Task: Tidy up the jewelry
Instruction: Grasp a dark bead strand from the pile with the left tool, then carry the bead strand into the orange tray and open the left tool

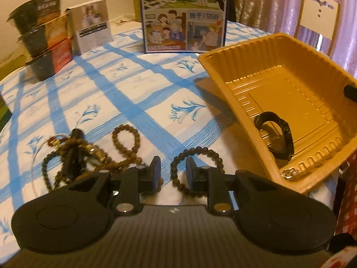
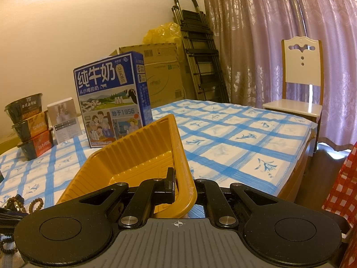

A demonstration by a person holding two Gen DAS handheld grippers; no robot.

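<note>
Mid blue-check tablecloth [image 1: 125, 84] bare ahead of me, wide lane to pass. Left: tangle of brown bead strands [image 1: 89, 156] blocks low approach. Right: tilted ribbed orange plastic tray [image 1: 279, 84], wall clamped in my right claw [image 2: 178, 183]. Far edge walled by blue milk carton box [image 1: 185, 13], stacked black noodle bowls [image 1: 42, 38], small white box [image 1: 93, 26].

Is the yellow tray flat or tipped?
Tipped: the right gripper pinches the yellow tray rim, lifting that side; the black bangle rests low inside.

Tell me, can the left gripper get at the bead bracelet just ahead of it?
Probably yes. The left gripper is open with nothing between its fingers, and the bead bracelet lies uncovered on the tablecloth, beside the tray.
</note>
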